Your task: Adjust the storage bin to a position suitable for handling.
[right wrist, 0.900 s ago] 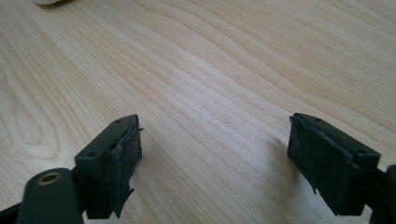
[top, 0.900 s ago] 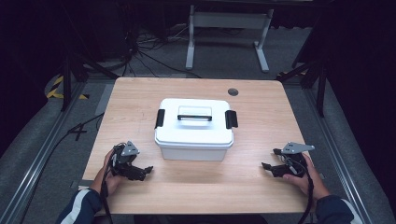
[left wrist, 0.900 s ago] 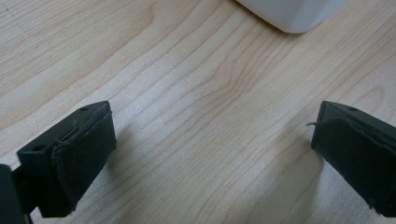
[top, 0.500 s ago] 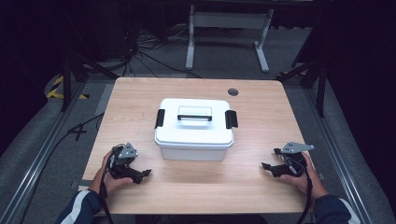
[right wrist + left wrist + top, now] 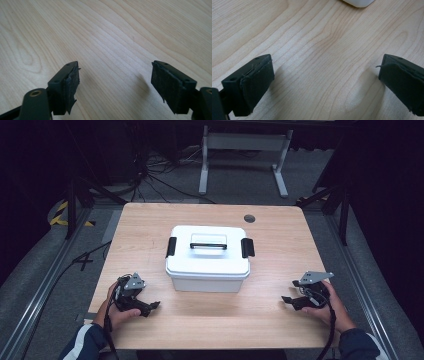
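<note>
- One white storage box is the item of work: lid on, a black clasp at one end and another black clasp at the other, and a black carry handle lying flat on the lid.
- Position: the box sits forward of both grippers, between them; a corner of it shows at the top of the left gripper view.
- Left gripper: held low over the tabletop, just short of the box's near left corner, jaws spread wide, nothing between them.
- Right gripper: well apart from the box, off its right side, jaws likewise spread and empty, bare wood beneath.
- Judgement: the step in hand is the approach to the two clasps.
- Recommended practice: bring each gripper forward and inward to its own clasp; set one jaw under the clasp's lower edge; lift outward, not down.
- Risk: releasing one end alone may slide or tip the light box; steady it with the other gripper.
</note>
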### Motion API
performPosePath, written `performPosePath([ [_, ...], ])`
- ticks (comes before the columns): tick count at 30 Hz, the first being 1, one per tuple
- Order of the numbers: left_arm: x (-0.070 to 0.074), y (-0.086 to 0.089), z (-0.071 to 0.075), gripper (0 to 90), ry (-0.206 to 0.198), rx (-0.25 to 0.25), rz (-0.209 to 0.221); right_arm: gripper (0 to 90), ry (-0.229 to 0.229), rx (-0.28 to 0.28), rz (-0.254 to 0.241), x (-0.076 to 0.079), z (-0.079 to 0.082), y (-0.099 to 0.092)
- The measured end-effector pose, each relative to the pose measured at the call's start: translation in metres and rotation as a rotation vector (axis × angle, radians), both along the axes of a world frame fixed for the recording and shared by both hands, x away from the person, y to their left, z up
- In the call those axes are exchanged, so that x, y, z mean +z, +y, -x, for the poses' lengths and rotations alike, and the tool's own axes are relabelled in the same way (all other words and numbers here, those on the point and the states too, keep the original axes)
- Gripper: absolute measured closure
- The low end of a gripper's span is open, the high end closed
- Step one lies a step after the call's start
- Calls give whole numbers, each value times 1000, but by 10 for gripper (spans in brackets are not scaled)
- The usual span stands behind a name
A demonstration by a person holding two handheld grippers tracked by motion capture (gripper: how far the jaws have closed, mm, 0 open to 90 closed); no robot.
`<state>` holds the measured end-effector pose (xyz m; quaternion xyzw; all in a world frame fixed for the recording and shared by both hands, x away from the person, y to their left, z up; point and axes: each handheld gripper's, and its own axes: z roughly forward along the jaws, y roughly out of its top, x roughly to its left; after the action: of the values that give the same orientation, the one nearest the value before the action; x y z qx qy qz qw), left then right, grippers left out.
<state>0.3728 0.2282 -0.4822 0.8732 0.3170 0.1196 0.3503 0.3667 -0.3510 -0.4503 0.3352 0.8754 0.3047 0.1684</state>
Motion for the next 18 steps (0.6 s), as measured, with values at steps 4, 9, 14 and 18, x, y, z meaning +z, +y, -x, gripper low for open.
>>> performPosePath([
  [4, 0, 0, 0, 5, 0, 0, 0, 262, -15, 24, 8, 7, 0, 2],
  [9, 0, 0, 0, 5, -2, -5, -2, 267, -24, 46, 7, 19, -2, 2],
  [14, 0, 0, 1, 6, 4, 2, 2, 276, -49, 64, -26, 33, -2, 3],
  [18, 0, 1, 1, 7, -4, -1, -7, 276, -60, 85, -30, 46, -4, 8],
])
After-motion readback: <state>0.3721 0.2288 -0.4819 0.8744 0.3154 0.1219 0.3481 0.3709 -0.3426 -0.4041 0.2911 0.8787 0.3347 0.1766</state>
